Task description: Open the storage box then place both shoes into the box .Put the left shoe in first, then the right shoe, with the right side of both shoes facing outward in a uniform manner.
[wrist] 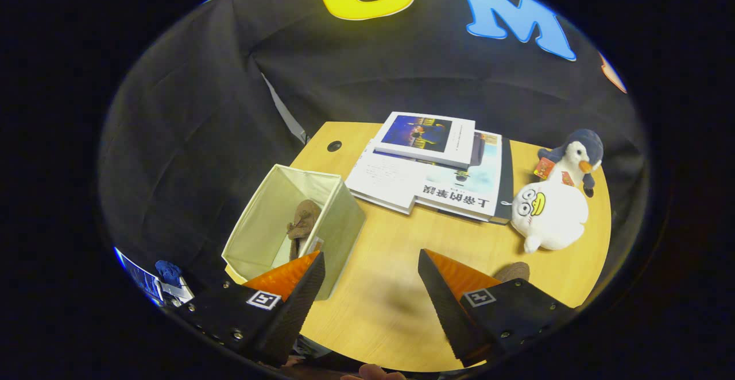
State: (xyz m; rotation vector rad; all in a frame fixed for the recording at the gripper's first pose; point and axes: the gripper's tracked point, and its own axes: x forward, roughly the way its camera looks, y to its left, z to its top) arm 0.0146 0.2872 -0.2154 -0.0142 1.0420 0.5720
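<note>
Gripper view is taken from up high, so the whole bench can be seen under the tool, which is released: the two fingers are spread wide with nothing but bare wood between them.

Progress check, biggest stuff first. The storage box is already open, sitting at the bench's near-left corner, just ahead of the left finger, whose tip overlaps its near wall. A stack of books is parked beyond the fingers, with two plush toys off to the right, none of it part of the job.

One brown shoe is already stood up inside the box, leaning on the right-hand wall. Which way its right side faces can't really be made out from here. A second brown shape, probably the other shoe, is peeking out on the bench just behind the right finger.

So roughly: box opened, first shoe placed, second shoe yet to be picked up and dropped in.
</note>
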